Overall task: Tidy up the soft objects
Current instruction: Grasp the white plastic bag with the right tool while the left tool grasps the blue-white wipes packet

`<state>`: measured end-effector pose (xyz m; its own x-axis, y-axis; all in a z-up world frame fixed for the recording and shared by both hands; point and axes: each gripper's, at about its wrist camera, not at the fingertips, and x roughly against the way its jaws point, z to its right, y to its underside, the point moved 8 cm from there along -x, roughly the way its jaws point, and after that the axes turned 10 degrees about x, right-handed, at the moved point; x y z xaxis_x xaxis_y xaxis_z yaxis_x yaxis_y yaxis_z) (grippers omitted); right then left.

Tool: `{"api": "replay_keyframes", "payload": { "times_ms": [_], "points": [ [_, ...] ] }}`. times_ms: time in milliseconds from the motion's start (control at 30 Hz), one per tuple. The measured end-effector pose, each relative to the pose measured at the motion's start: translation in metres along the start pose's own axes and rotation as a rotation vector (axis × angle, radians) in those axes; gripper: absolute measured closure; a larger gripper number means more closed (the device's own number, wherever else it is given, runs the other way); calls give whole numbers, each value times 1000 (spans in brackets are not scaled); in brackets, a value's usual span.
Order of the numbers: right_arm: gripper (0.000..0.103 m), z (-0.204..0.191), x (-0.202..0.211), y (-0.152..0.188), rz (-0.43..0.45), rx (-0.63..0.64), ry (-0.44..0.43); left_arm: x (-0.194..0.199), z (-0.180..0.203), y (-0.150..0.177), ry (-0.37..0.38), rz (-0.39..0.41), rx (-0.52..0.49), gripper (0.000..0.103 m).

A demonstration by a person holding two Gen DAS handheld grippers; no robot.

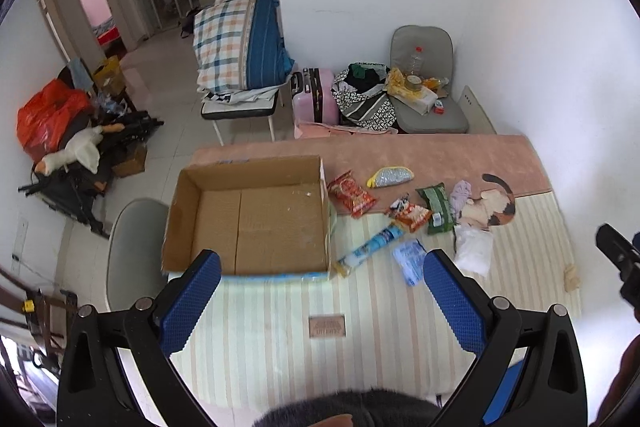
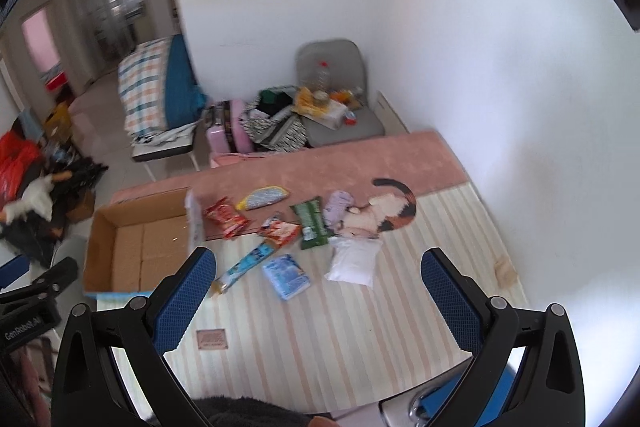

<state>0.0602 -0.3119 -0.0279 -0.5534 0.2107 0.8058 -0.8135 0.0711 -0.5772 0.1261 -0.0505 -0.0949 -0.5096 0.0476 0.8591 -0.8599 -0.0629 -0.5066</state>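
Note:
An empty cardboard box (image 1: 256, 223) (image 2: 132, 247) sits on the striped mat at left. To its right lie several soft packets: a red snack bag (image 1: 352, 194) (image 2: 225, 221), a silver pouch (image 1: 390, 177) (image 2: 262, 198), an orange packet (image 1: 410, 214) (image 2: 280, 231), a green pack (image 1: 438, 207) (image 2: 312, 223), a long blue tube pack (image 1: 370, 247) (image 2: 244, 267), a blue tissue pack (image 1: 410, 261) (image 2: 286, 275), a white bag (image 1: 474, 249) (image 2: 354, 259) and a lilac cloth (image 1: 460, 195) (image 2: 338, 207). My left gripper (image 1: 320, 297) is open above the box's near edge. My right gripper (image 2: 318, 297) is open above the mat, near the packets.
The striped mat (image 1: 304, 359) with a pink rug (image 1: 420, 155) and cat picture (image 1: 494, 205) covers the surface. Behind it stand a grey chair with clutter (image 1: 428, 87), a pink suitcase (image 1: 312, 95) and a chair with folded quilts (image 1: 240, 43). A grey chair (image 1: 132, 247) stands left of the box.

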Motion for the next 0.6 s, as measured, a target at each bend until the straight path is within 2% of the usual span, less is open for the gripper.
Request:
{"api": "replay_keyframes", "payload": {
  "times_ms": [67,133,200,267,333,400,433,467,600],
  "points": [
    [0,24,-34,0,-55,-38,5,-29,12,-6,-12,-35,-27,0],
    [0,46,-77,3,-125,-58,9,-64,28,-8,-7,-104,-48,0],
    [0,59,-122,9,-200,-57,-3,-108,48,-2,8,-201,-61,0],
    [0,74,-181,22,-320,-76,-33,-152,64,7,12,-300,-62,0],
    [0,83,-238,37,-402,-76,-51,-186,80,17,17,-376,-59,0],
    [0,90,-286,53,-492,-90,-70,-229,100,35,24,-480,-58,0],
    [0,91,-317,64,-544,-113,-107,-245,107,43,35,-538,-53,1],
    [0,92,-337,72,-581,-114,-108,-270,116,56,41,-607,-30,2],
    [0,86,-412,102,-709,-120,-120,-327,134,89,56,-778,69,3]
  ]
}}
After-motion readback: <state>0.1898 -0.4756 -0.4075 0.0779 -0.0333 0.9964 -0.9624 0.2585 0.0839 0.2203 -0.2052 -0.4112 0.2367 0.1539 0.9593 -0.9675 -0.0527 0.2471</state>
